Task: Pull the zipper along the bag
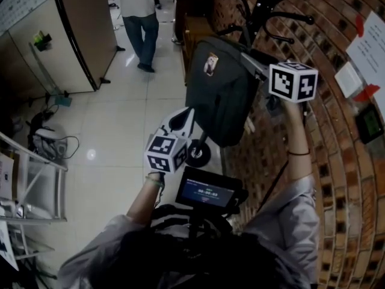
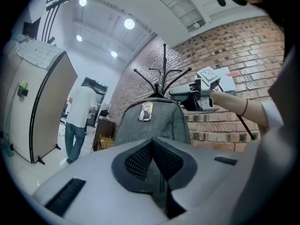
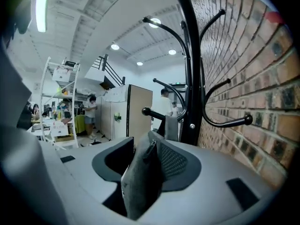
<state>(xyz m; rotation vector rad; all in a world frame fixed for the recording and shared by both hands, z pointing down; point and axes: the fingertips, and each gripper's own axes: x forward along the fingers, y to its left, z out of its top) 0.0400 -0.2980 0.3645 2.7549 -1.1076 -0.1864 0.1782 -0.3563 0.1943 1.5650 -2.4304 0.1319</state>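
A red brick wall (image 1: 337, 179) runs beside a glossy pale tiled floor (image 1: 114, 131). A black coat stand (image 3: 190, 78) rises against it. A beige cabinet (image 1: 78, 35) stands opposite, under round ceiling lights (image 2: 129, 23).

The bag (image 1: 219, 95) is a dark grey fabric backpack. It hangs upright from a black coat rack (image 1: 255, 5), close against a brick wall (image 1: 337, 179), and sits just toward 1 o'clock from the middle of the head view. Its rounded top is uppermost and its body narrows a little toward the bottom. A small rectangular picture badge (image 1: 210, 64) sits at 11 o'clock on its front face. A fold of its grey cloth is clamped between the jaws of the right gripper (image 3: 147, 142). The dark zipper pull (image 3: 150, 150) lies slanted along the fold's top edge, pointing toward 1 o'clock.
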